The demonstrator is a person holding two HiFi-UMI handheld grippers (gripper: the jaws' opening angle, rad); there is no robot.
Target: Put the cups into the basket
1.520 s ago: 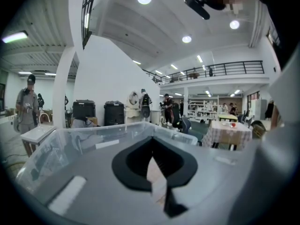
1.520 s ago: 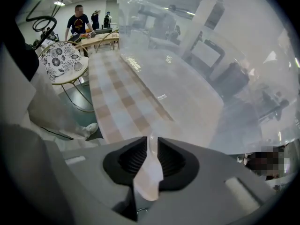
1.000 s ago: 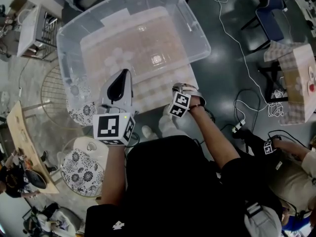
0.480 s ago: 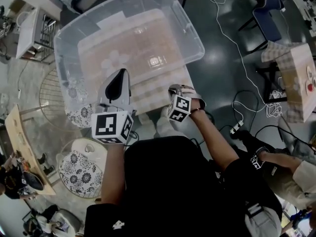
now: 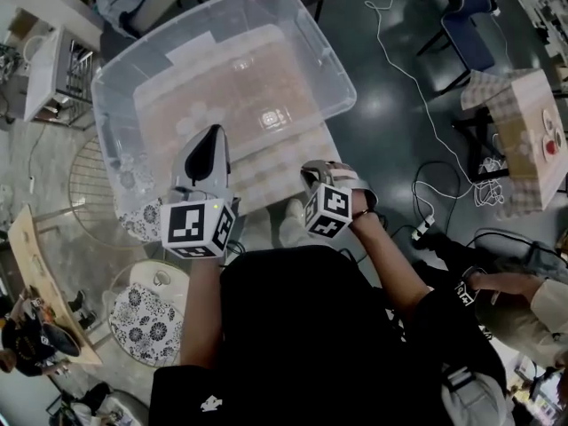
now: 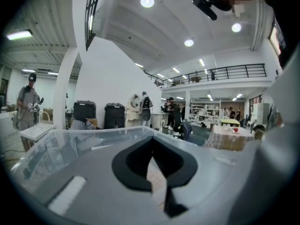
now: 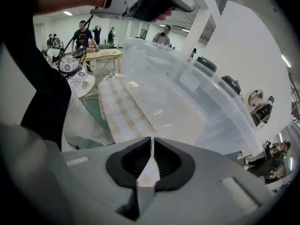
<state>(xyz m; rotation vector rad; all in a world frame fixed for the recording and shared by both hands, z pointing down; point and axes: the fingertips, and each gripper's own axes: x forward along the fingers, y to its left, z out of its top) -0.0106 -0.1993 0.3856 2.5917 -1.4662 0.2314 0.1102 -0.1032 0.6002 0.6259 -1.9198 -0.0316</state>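
Note:
A large clear plastic tub [image 5: 335, 50] stands on a checked tablecloth [image 5: 293, 153]. My left gripper [image 5: 211, 131] is shut and empty, its tips over the tub's near wall; in the left gripper view [image 6: 151, 140] the tub rim [image 6: 93, 134] lies just ahead. My right gripper [image 5: 308, 169] is shut too, nothing in it, at the table's near edge beside the tub [image 7: 187, 93]. Black-and-white patterned cups [image 5: 146, 313] sit on round stands at the lower left, away from both grippers. They also show in the right gripper view as patterned cups [image 7: 70, 65].
A round wire stand [image 5: 89, 171] sits left of the tub, a wooden table [image 5: 44, 282] further left. Cables [image 5: 426, 193] trail on the dark floor at right, near a chair [image 5: 466, 16] and a small checked table [image 5: 524, 131]. Another person's arm [image 5: 515, 291] is at lower right.
The head view has shifted, so the tub sits higher and further left. My right gripper has drawn back a little toward my body. Both grippers stay shut.

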